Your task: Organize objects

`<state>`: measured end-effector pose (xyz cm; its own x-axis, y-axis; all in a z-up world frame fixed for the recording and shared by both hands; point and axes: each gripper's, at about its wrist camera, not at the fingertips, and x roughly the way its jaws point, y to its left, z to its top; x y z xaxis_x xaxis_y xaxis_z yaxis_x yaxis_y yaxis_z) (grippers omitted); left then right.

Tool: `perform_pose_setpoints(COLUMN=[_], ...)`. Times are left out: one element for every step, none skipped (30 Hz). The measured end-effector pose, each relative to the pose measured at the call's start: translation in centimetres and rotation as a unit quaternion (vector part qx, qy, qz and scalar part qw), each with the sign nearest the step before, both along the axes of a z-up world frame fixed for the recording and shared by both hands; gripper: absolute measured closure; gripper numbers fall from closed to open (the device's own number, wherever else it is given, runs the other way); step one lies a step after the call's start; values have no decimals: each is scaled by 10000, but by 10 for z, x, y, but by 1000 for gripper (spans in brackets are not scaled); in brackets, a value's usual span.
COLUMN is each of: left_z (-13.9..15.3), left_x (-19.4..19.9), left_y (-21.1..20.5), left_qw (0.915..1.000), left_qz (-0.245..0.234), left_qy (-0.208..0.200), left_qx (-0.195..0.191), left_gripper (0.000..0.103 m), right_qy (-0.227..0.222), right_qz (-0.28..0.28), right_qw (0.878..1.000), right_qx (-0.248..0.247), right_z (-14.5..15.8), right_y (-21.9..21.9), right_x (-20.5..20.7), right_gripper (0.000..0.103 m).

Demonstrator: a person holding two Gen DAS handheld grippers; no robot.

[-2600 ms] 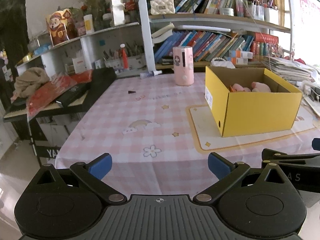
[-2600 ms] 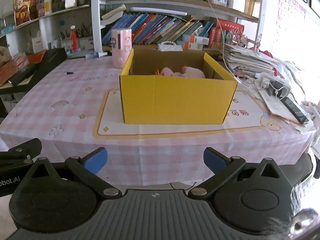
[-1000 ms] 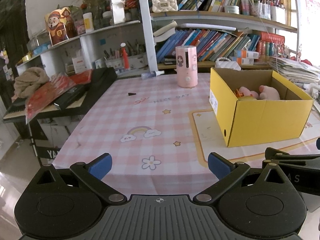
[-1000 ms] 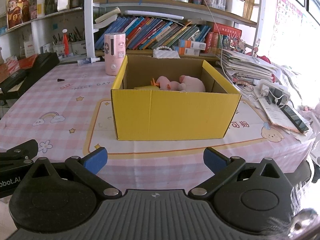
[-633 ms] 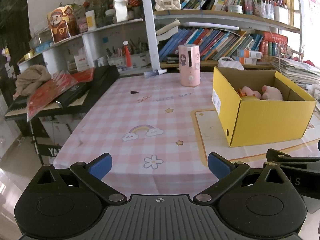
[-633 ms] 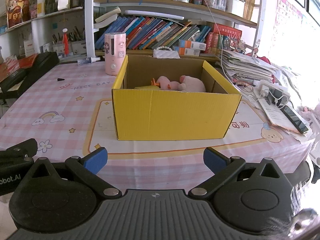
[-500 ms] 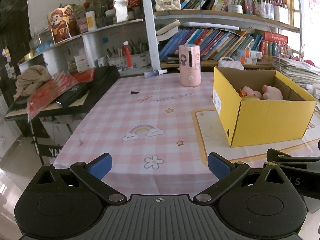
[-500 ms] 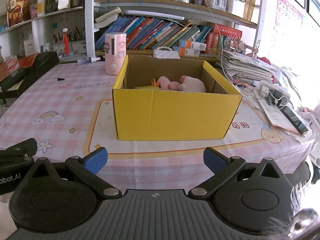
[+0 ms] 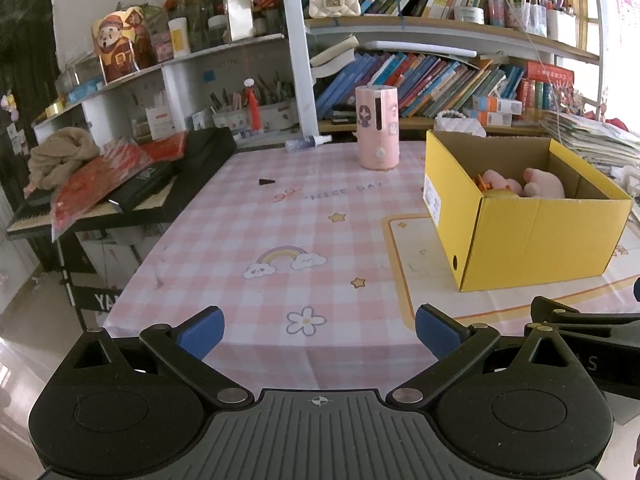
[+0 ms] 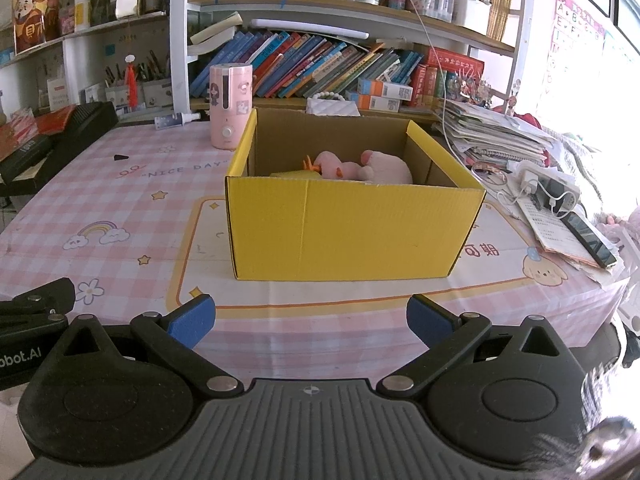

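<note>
Yellow cardboard box holding pink plush toys sits on the surface; both hand-held grippers, left and right, gape wide, empty.

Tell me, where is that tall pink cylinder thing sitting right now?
The pink cylinder stands upright at the table's far edge, just behind the yellow cardboard box's left rear corner, with a small spray bottle lying to its left.
</note>
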<state>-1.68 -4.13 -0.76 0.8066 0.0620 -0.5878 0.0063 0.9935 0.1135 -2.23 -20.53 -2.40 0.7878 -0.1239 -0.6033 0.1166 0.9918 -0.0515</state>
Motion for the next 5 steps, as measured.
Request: perform_pose_setpoints(left_z=[0,0,0,0,0], left_x=[0,0,1,1,1], left_y=[0,0,0,0,0], left_qw=[10000,10000,10000,10000,10000], left_qz=[-5,-6,-4,-7,-6], left_qy=[0,2,5,4,8], left_qx=[1,2,2,-1,-5], left_gripper=[1,1,1,1,1], right_qy=[4,7,12,17,20], right_qz=[-2,0,0,3,4], right_qw=[10000,10000,10000,10000,10000], right_qx=[2,6,8,6,6], right_z=[0,0,0,-1,-2], right_y=[-2,-1,-2,-2,-1], right_x=[1,1,2,2,1], right_gripper=[0,0,0,0,0])
